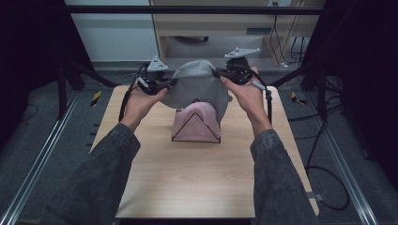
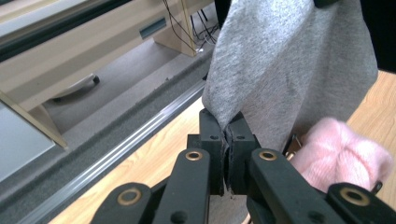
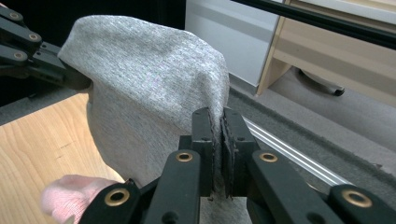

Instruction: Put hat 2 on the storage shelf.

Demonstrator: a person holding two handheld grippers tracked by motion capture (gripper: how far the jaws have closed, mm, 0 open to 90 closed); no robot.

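Grey cloth (image 1: 199,89) hangs in the air above the table (image 1: 206,178), stretched between two grippers and drooping in a soft dome. One cloth, held at two opposite edges: this spreads it wide, probably so it can be lowered flat or folded.

Left gripper (image 1: 157,83), left of the cloth, has its jaws pressed together on a pinch of the cloth's hem; in the left gripper view the fabric (image 2: 289,60) rises straight out of the tightly closed jaws. Right gripper (image 1: 232,74), right of the cloth, pinches the opposite edge the same way; in the right gripper view the fabric (image 3: 154,84) bulges away from its closed jaws toward the other gripper (image 3: 51,65).

Directly beneath the cloth, on the table, lies one pink garment (image 1: 196,124), fuzzy, folded into a neat block with a dark triangular outline on top. The cloth's lower edge hangs just over its far end; whether they touch is unclear. The placing suggests the grey piece is meant to come down on or beside the pink one.

Two hands, two sleeved forearms, reach in from below the cloth.
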